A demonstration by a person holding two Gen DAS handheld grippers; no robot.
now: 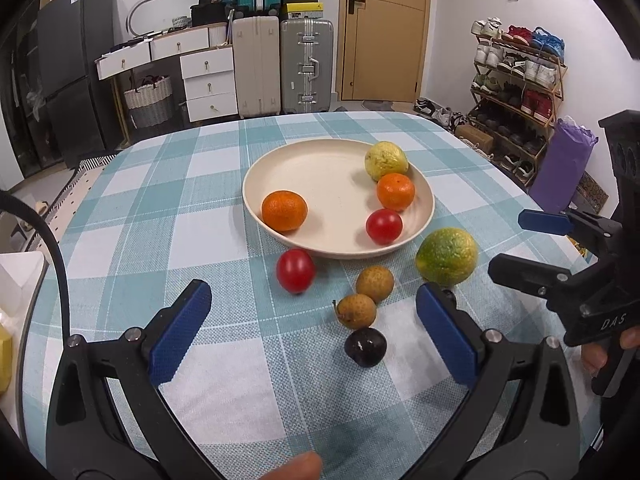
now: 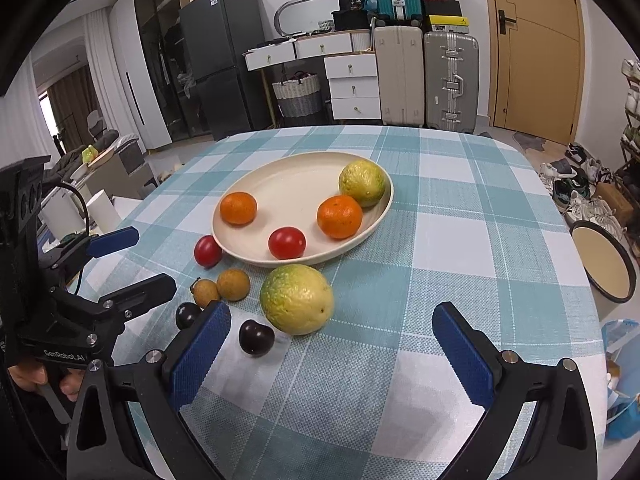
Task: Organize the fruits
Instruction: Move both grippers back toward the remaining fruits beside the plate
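Where the checked tablecloth (image 1: 168,208) shows bare, the cream plate (image 1: 320,168) sits mid-table and holds four fruits: on its near side a red tomato (image 1: 384,226), on its left a mandarin (image 1: 284,211), on its right a second mandarin (image 1: 395,191), and against its far-right rim a yellow-green guava (image 1: 386,161).

Off the plate, all on its near side — a dark plum (image 1: 365,347) nearest, two brown longans (image 1: 357,311) (image 1: 375,283) touching each other, a loose tomato (image 1: 295,271) just beside the rim, and a large green-yellow citrus (image 1: 447,256) to the right.

Left gripper (image 1: 312,332): fingers spread wide, holding nothing, the plum and longans between them. Right gripper (image 2: 332,344): also spread wide and empty, the citrus just ahead.

Only the right wrist view shows a second dark plum (image 2: 256,338), near the citrus.
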